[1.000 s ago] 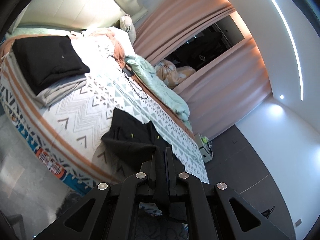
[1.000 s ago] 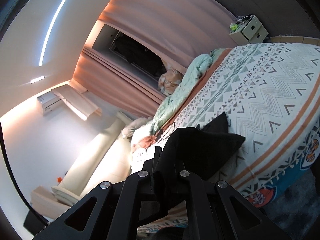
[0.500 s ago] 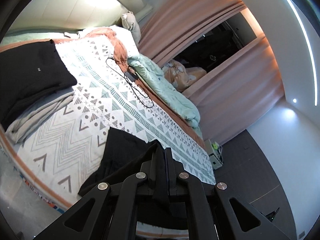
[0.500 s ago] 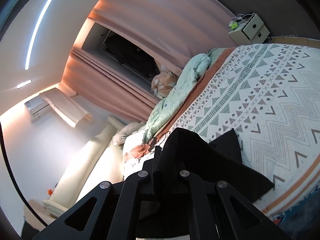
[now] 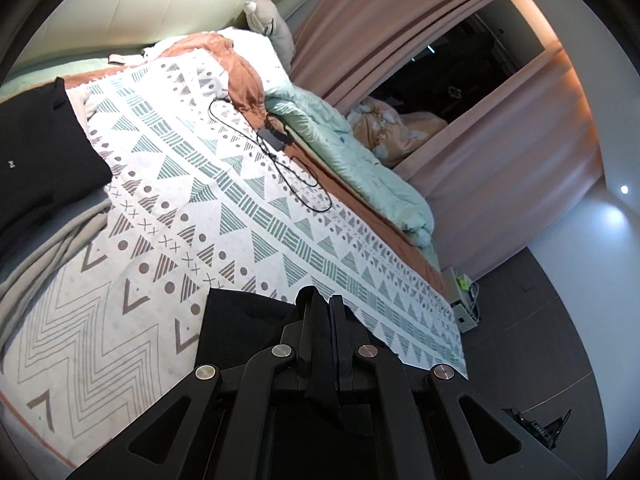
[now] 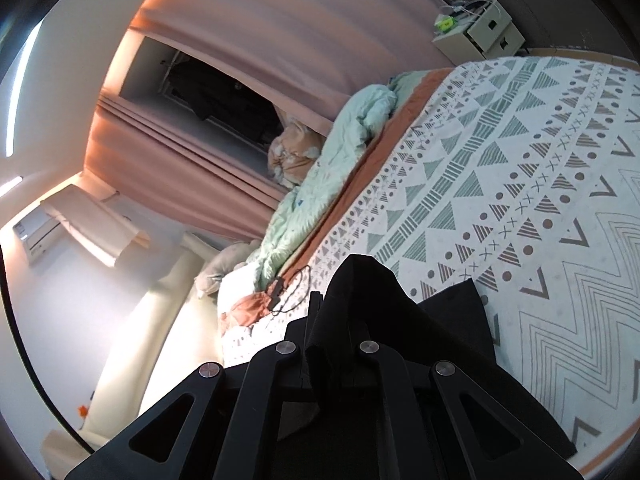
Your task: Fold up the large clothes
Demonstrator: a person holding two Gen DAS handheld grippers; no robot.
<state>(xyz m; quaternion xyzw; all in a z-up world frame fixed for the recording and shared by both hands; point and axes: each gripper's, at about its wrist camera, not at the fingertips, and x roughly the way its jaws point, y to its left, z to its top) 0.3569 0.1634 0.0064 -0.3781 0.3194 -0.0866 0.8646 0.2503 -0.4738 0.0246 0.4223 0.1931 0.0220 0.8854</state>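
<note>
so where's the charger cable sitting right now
In the left wrist view the black charger cable lies looped on the patterned bedspread toward the far side, beside the rumpled mint duvet and the rust-orange blanket.

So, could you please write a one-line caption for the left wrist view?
Left gripper shut on a black garment above the patterned bedspread, with folded clothes stacked at left.

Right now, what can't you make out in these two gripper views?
- Black garment, both views: lower part hidden behind the left gripper and right gripper.
- Folded black pile, left view: cut off by frame edge.
- Nightstand clutter, right view: too small.
</note>
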